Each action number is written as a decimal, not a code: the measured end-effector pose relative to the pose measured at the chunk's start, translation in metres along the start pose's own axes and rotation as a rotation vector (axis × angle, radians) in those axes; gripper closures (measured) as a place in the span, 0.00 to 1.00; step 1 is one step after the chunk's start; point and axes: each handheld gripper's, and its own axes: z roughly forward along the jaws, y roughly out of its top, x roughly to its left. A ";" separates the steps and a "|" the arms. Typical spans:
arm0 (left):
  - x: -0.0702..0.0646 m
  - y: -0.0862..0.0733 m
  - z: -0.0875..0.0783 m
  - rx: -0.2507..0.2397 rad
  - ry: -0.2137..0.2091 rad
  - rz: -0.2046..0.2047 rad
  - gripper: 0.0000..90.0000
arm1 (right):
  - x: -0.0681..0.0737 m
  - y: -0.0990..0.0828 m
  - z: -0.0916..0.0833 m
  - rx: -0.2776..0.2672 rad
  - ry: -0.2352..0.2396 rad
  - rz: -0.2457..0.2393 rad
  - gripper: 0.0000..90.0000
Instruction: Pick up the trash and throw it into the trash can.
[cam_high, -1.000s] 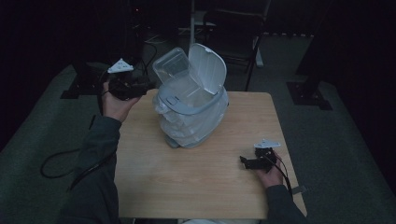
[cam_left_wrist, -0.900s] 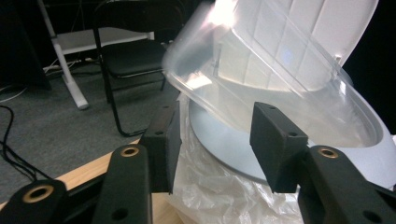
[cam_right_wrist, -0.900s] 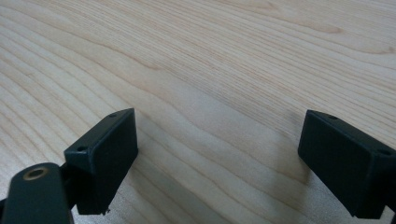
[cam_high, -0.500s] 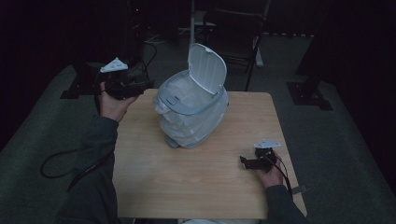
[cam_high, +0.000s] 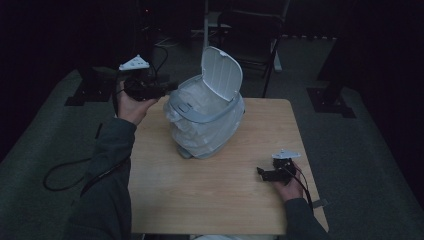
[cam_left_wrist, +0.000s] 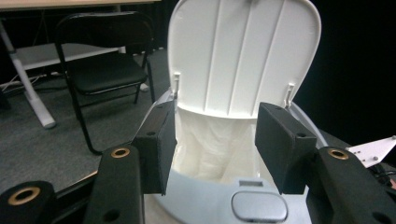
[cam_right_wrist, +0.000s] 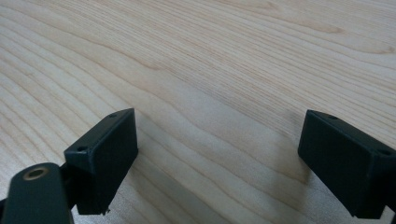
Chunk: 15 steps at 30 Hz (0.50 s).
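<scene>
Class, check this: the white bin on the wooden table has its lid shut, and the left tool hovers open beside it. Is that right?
Not quite. The bin on the table has its lid standing open, as the high view shows; the liner bag is visible inside. The left tool is indeed open beside it, its jaws just having been opening.

We see the high view dim, its surroundings nearly black. Ahead of the left gripper (cam_left_wrist: 212, 154) the white lid (cam_left_wrist: 243, 56) is evenly lit and sharp. Beneath the right gripper (cam_right_wrist: 217, 158) the table (cam_right_wrist: 210, 60) carries soft jaw shadows.
</scene>
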 end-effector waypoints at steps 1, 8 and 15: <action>-0.001 0.001 0.001 0.000 -0.004 0.002 0.55 | 0.000 0.000 0.000 0.000 0.000 0.000 0.12; -0.005 0.003 0.009 -0.003 -0.023 0.002 0.55 | 0.000 0.000 0.000 0.000 0.000 0.000 0.12; -0.009 0.006 0.019 -0.001 -0.035 0.004 0.54 | 0.000 0.000 0.000 0.000 0.000 0.000 0.12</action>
